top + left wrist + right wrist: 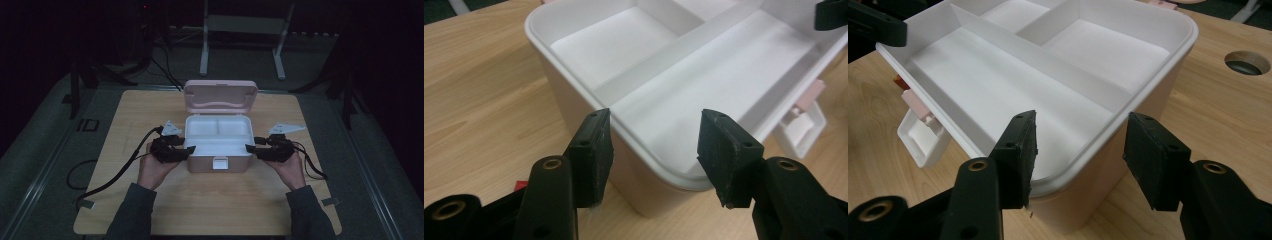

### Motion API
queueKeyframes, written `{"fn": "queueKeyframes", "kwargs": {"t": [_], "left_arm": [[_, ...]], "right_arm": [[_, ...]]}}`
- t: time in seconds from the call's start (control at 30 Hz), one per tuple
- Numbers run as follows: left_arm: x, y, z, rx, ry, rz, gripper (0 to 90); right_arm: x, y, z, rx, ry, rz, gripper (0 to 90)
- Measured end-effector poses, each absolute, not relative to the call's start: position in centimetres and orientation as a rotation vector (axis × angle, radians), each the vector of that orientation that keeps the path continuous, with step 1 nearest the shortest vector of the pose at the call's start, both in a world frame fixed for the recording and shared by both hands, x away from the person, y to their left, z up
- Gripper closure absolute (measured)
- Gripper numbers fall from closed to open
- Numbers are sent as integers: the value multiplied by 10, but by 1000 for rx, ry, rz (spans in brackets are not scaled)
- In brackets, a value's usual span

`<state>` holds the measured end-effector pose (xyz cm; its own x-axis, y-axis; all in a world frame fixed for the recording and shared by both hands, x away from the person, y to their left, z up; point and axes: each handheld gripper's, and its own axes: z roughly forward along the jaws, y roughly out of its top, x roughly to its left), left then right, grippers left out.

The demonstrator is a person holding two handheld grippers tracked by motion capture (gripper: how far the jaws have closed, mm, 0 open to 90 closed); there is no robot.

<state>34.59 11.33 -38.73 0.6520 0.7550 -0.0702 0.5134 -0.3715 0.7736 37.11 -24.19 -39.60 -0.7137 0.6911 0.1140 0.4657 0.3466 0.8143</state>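
Open box (218,142) mid-bench (125,200).
Left gripper (654,150) and right gripper (1079,152) straddle its front corners, fingers apart, holding nothing.

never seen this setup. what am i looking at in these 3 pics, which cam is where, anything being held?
No robot arm here: a person sits at a wooden table and holds a handheld gripper in each hand, the left gripper and the right gripper. Each has two black fingers and a trailing cable.

The high view comes from a fixed camera above, looking down on the table. The other two pictures come from cameras riding on the grippers, looking along their fingers.

On the table stands one thing: a pink lunch box with a white tray inside, split into compartments, all empty. Its lid stands open at the back, and a latch hangs at the front.

Nothing is held. Both grippers are open, each with its fingers straddling the box's rim at one front corner, one finger inside and one outside.
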Motion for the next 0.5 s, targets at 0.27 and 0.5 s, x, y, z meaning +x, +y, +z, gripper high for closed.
{"fn": "queueKeyframes", "kwargs": {"t": [0.27, 0.5], "left_arm": [[348, 112, -391, 2058, 1014, 404, 456], [351, 108, -395, 2046, 1078, 375, 454]], "right_arm": [[366, -242, -397, 1049, 2360, 1321, 460], [368, -245, -397, 1032, 2379, 1331, 465]]}}
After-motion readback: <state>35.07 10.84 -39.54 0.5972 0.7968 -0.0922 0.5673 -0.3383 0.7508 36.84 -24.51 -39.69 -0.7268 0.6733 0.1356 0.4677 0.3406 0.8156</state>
